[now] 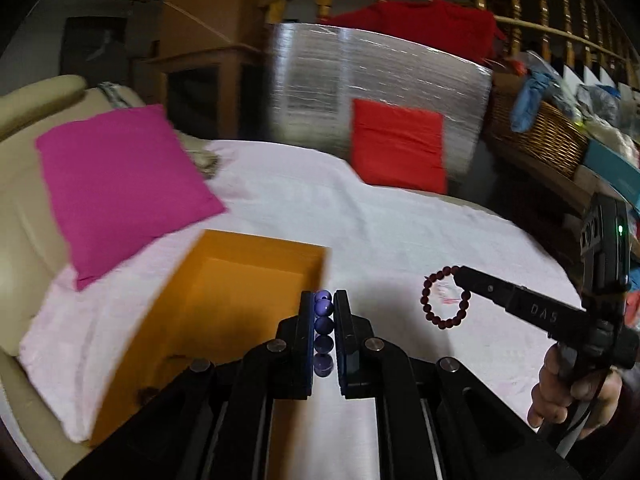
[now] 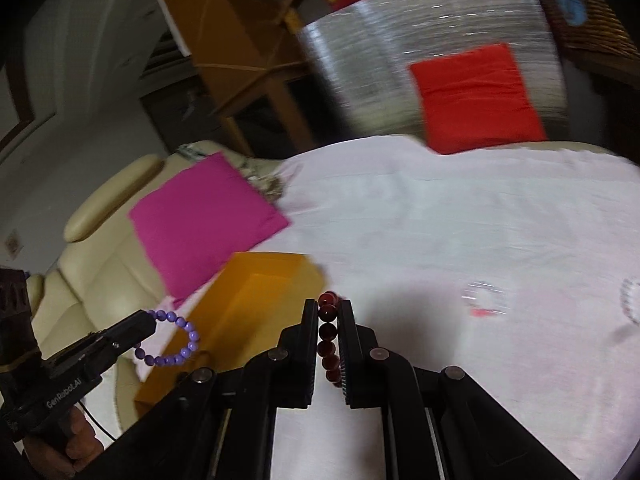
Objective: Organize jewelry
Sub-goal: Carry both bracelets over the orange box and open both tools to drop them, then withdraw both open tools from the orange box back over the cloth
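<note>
My left gripper (image 1: 323, 300) is shut on a purple bead bracelet (image 1: 324, 326), held above the right edge of an open orange box (image 1: 240, 288). In the right wrist view the purple bracelet (image 2: 176, 344) hangs from the left gripper (image 2: 150, 322) over the box's (image 2: 260, 296) near left side. My right gripper (image 2: 329, 306) is shut on a dark red bead bracelet (image 2: 326, 332), held above the white cloth right of the box. It shows in the left wrist view as a ring (image 1: 444, 298) hanging from the right gripper (image 1: 458, 274).
A white cloth (image 1: 400, 232) covers the surface. A pink cushion (image 1: 120, 184) lies left of the box, a red cushion (image 1: 400, 148) at the back. Another pale bracelet (image 2: 486, 298) lies blurred on the cloth, and one more (image 2: 628, 300) at the right edge. A wicker basket (image 1: 540, 136) stands at the right.
</note>
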Demonstrator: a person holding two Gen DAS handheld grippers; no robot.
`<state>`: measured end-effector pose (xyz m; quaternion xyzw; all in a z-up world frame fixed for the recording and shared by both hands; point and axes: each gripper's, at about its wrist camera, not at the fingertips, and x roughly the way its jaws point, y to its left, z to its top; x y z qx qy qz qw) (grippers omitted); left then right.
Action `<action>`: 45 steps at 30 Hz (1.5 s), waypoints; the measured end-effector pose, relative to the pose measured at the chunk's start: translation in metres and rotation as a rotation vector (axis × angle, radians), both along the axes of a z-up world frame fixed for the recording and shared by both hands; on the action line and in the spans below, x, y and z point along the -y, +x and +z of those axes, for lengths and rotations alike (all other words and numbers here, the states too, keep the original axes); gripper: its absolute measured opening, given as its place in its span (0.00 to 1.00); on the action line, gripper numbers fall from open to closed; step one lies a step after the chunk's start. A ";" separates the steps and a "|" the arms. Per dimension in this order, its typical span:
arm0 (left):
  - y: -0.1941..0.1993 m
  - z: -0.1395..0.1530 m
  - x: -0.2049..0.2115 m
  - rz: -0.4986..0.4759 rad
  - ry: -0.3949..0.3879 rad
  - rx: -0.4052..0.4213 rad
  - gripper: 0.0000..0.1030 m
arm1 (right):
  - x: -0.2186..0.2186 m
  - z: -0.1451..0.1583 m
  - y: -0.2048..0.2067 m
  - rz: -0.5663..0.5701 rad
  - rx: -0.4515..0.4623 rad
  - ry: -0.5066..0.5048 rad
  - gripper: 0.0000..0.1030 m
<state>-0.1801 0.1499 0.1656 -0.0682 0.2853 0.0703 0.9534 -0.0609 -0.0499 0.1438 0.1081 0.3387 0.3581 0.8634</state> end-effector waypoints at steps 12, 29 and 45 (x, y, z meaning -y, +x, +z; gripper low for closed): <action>0.030 -0.090 -0.090 0.164 -0.063 -0.250 0.09 | -0.154 -0.027 0.033 0.159 -0.118 -0.073 0.12; 0.028 -0.052 -0.035 0.191 0.099 -0.171 0.55 | -0.048 -0.011 0.031 -0.012 -0.042 -0.114 0.37; 0.024 0.019 0.082 0.054 0.263 -0.071 0.58 | 0.109 0.020 -0.031 -0.218 0.075 -0.165 0.60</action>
